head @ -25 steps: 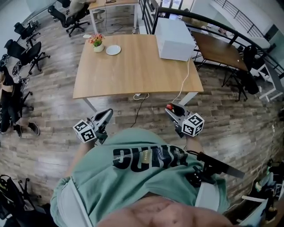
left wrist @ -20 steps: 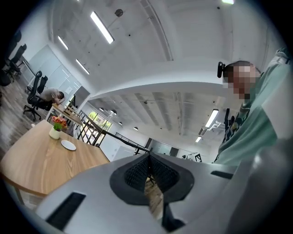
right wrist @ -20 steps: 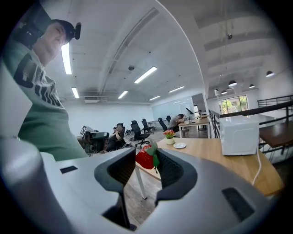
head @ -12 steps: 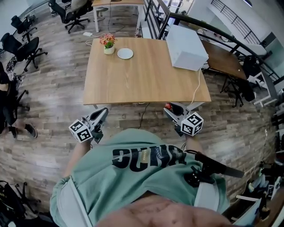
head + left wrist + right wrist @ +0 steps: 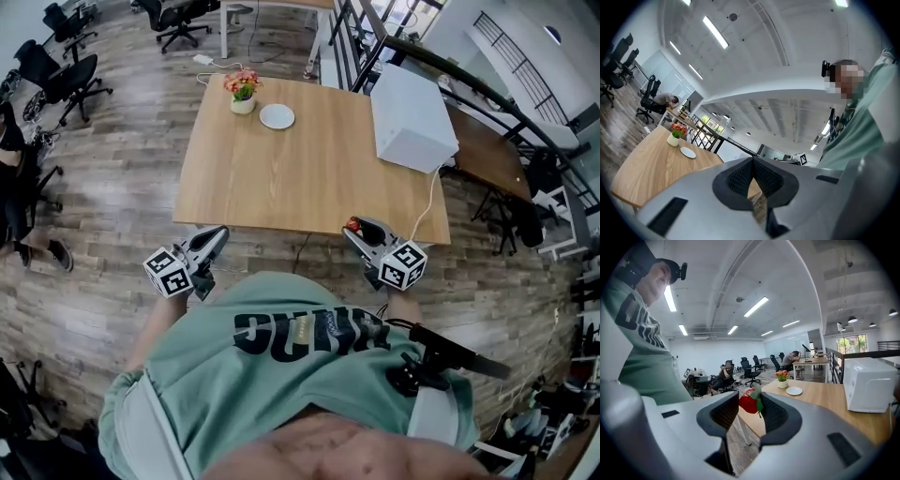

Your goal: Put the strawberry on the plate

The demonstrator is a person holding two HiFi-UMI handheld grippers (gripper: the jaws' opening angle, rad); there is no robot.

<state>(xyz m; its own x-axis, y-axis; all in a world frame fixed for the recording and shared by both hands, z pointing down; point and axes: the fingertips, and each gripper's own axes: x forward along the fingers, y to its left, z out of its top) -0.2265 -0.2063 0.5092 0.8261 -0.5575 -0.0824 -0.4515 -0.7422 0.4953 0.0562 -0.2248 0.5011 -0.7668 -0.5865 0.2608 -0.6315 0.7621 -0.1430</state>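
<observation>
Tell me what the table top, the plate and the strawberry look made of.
The table top looks like wood or wood-look laminate, matte, with light grain lines along it. The plate is probably glazed ceramic: plain white and smooth, though plastic is possible. The strawberry has a shiny red body and a green leafy cap; real or plastic, I cannot tell.

Sides of the strawberry hidden by the right gripper jaws.
</observation>
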